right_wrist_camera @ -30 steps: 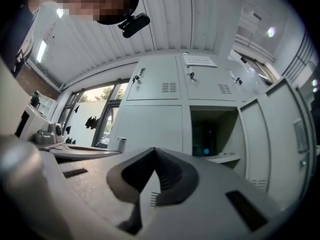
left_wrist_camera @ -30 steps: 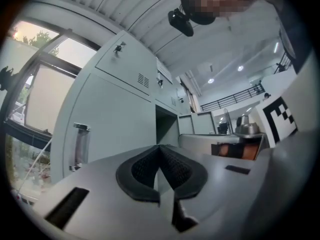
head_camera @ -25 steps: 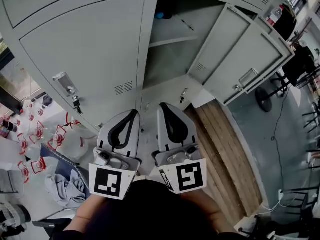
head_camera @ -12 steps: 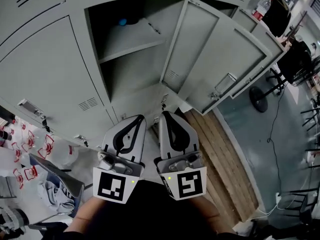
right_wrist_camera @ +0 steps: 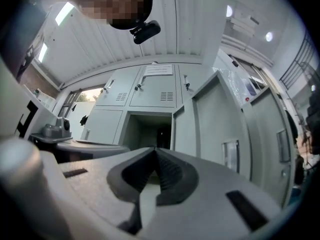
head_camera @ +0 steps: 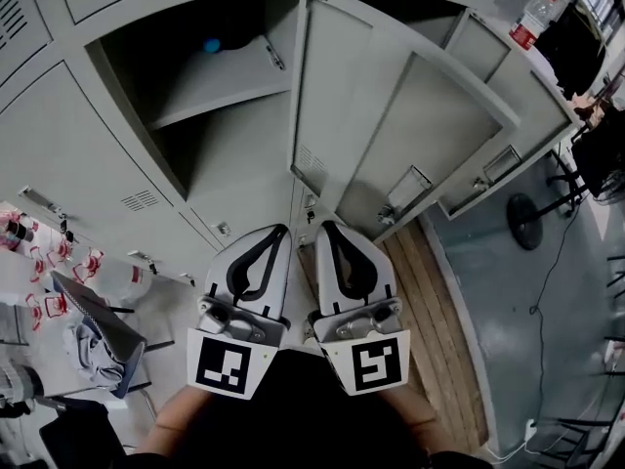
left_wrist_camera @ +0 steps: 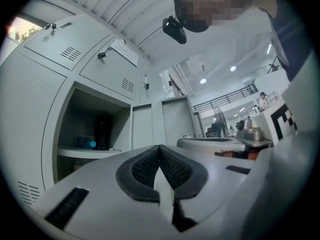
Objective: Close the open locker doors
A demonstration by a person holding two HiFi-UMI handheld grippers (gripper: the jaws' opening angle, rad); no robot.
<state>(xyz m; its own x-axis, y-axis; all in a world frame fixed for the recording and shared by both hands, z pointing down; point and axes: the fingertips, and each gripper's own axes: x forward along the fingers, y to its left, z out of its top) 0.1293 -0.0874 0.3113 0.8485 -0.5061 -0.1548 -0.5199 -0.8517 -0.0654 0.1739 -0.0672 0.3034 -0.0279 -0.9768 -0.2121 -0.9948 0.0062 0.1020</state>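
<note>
Grey painted sheet steel throughout: a bank of lockers, seen steeply from above.

The landmark is the open compartment (head_camera: 195, 115), which has a shelf (head_camera: 220, 81) across it and a small blue object (head_camera: 211, 45) at the back of that shelf.

- The door (head_camera: 342, 86) stands swung out just right of the compartment, inner face toward me.
- A latch plate (head_camera: 406, 186) shows low down, further right of the compartment.
- A second door (head_camera: 532, 130) hangs open further right again.

The left gripper (head_camera: 273, 233) and right gripper (head_camera: 330, 228) sit side by side below the compartment, well apart from both doors. Each has its jaws pressed together with nothing between them.

Handling, in my judgement:

- The doors are thin, light panels that swing freely on their hinges.
- They are stiff enough to push but likely to flex and rattle.
- The paint looks smooth, so a pinch on the edge could slip.

I would not grip the door. I would push with the closed tips on the flat face near the free edge, at latch height and far from the hinge. The push should carry through until the latch seats, since a light door may bounce back.
</note>
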